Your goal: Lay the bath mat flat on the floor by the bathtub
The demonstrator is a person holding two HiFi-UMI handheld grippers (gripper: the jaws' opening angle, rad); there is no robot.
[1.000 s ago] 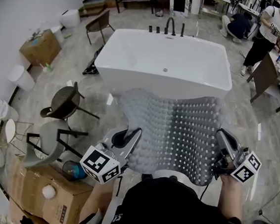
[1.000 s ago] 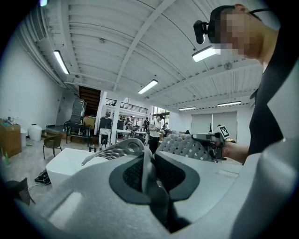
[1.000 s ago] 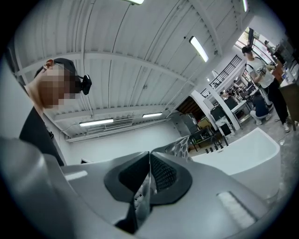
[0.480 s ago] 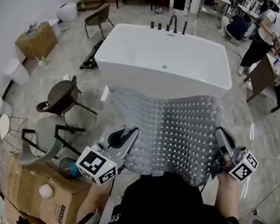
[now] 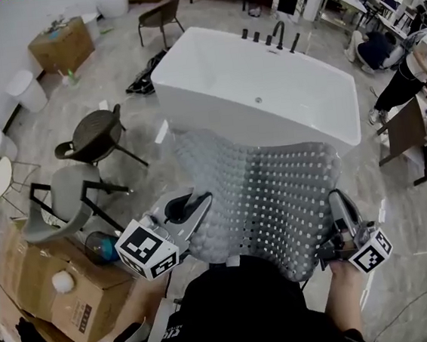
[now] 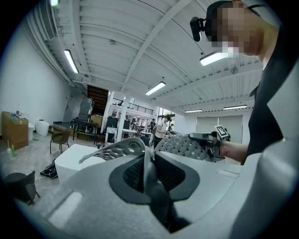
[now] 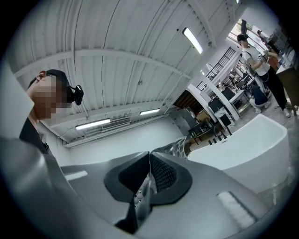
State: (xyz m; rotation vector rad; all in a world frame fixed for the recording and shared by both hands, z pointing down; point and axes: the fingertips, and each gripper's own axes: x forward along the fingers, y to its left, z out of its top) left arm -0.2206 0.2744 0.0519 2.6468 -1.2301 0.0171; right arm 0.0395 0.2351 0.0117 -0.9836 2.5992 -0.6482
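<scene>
Grey and half see-through, the bath mat [image 5: 265, 195] is up in the air between my two tongs, not on the floor [image 5: 403, 207]. My left tongs [image 5: 200, 200] are clamped on its near left corner. In the left gripper view the dark pads [image 6: 133, 172] press together on a thin fold of the mat [image 6: 189, 145], with the rest of the sheet curling away beyond them. My right tongs [image 5: 336, 199] are clamped on the near right corner; in the right gripper view the jaws are nearly closed, with a strip of the perforated mat [image 7: 142, 196] pinched in the slit between them. Between the two grips the mat sags and ripples, its studs and holes facing up. Its far edge lies over the near wall of the white bathtub [image 5: 264, 77] in the head view; I cannot tell whether it touches the tub. The bathtub stands straight ahead of me, with black taps [image 5: 279, 36] on its far rim. To my left are a dark round chair [image 5: 95, 143], a pale grey chair [image 5: 70, 212] nearer me, and a cardboard box [image 5: 56, 297] with a white ball [image 5: 62, 280] on top. A person [image 5: 408, 70] stands at the far right beside a brown worktop [image 5: 409, 119].
</scene>
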